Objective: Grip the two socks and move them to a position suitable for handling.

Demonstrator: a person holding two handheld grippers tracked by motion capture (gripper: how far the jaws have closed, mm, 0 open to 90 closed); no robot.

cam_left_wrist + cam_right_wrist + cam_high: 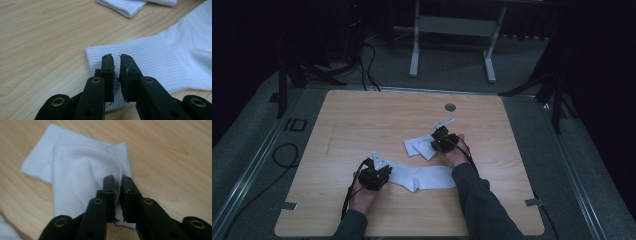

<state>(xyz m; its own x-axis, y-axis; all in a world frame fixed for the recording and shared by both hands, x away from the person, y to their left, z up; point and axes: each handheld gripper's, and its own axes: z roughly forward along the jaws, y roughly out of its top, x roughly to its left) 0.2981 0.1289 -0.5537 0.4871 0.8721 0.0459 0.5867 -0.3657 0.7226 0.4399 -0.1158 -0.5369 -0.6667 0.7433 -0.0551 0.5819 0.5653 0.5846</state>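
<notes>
- White flat sock (pixel 422 178) lies on the wooden table (pixel 362 120); its ribbed cuff sits under the left gripper (pixel 116 62), long axis running away to that gripper's right.
- Left gripper jaws: pressed nearly together; whether they pinch the cuff, I cannot tell.
- Right gripper (pixel 119 184), jaws nearly together at the folded sock (pixel 82 170) edge; grip unclear.

In the left gripper view, the flat white ribbed sock (pixel 160 62) is cut off at the 3 o'clock edge, and the folded white ribbed sock (pixel 130 6) at 12 o'clock. Whether the right gripper (pixel 118 181) pinches fabric cannot be determined.
</notes>
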